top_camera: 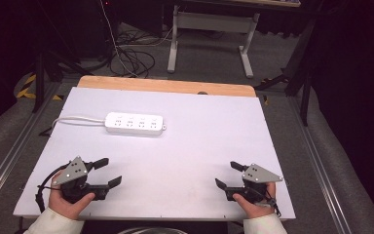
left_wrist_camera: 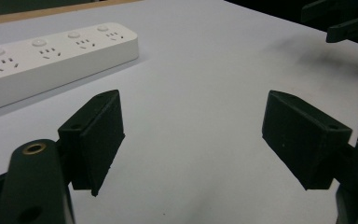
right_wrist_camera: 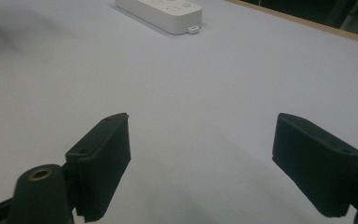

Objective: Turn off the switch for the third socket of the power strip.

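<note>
Toward the far edge of the table (top_camera: 199,146), left of its middle, lies a white power strip (top_camera: 134,123), flat, sockets up, long side running along that edge. Its cord (top_camera: 75,118) trails off to the left edge. Both tongs rest near the front edge, well apart from the strip and from each other: the left gripper (top_camera: 108,171) by the front left corner, the right gripper (top_camera: 226,175) by the front right corner. Each stands wide, jaws spread with nothing between them, as both gripper views confirm.

From here the risks are mostly in the approach. The strip is smooth, low and light, so a gripper coming down on one end alone would likely push it along the surface or spin it rather than catch it. Jaws closing across the broad top face could slip off the rounded edges. The cord may drag or tug as the strip moves, pulling it askew. In the right gripper view a small tab (right_wrist_camera: 193,29) juts from the near end of the strip; a jaw could snag there. With the two grippers reaching toward the same thing, they might also knock one another.
</note>
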A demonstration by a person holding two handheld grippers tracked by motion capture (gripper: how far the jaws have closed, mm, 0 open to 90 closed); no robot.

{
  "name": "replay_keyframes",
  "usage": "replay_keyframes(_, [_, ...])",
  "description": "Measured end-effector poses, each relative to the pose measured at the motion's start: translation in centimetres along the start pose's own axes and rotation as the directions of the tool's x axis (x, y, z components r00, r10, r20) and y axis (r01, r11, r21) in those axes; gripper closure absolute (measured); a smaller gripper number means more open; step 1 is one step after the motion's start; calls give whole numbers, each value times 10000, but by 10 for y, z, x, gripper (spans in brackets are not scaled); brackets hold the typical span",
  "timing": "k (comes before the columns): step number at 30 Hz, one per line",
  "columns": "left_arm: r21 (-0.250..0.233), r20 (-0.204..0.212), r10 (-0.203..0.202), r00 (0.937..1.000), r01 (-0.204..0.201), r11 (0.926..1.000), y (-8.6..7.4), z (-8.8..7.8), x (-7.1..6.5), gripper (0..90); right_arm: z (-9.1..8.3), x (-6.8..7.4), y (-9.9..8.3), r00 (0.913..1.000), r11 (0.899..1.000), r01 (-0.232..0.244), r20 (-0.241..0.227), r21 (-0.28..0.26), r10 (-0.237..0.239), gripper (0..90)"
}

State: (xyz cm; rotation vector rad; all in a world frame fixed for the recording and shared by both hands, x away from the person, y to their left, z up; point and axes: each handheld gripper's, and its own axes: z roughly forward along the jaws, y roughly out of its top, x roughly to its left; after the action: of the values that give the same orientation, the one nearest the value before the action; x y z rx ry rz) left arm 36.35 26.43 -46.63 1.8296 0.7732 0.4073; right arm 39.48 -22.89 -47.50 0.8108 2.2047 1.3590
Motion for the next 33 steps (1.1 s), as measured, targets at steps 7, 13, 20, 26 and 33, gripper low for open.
replay_keyframes(7, [72, -37, 282, 9996, -282, 9996, 1, 0, -1, 229, 0, 0, 0, 10000, 10000, 53, -30, -10, -53, 200])
replay_keyframes(13, [133, -154, 423, 9990, -421, 9990, 3, -1, -1, 238, 1, 0, 0, 10000, 10000, 63, -40, 5, -63, 202])
replay_keyframes(20, [426, -52, 289, 9996, -286, 9987, 6, -2, -2, 278, 3, 2, 0, 9999, 9999, 100, -121, 28, -100, 206])
replay_keyframes(26, [452, -148, 351, 9993, -344, 9984, 9, -3, -2, 289, 2, 1, 0, 9999, 9999, 107, -99, 31, -106, 206])
replay_keyframes(33, [925, 41, 202, 9998, -205, 9955, 23, 3, 0, 307, 4, 2, -1, 9999, 9999, 53, -109, 119, -51, 206])
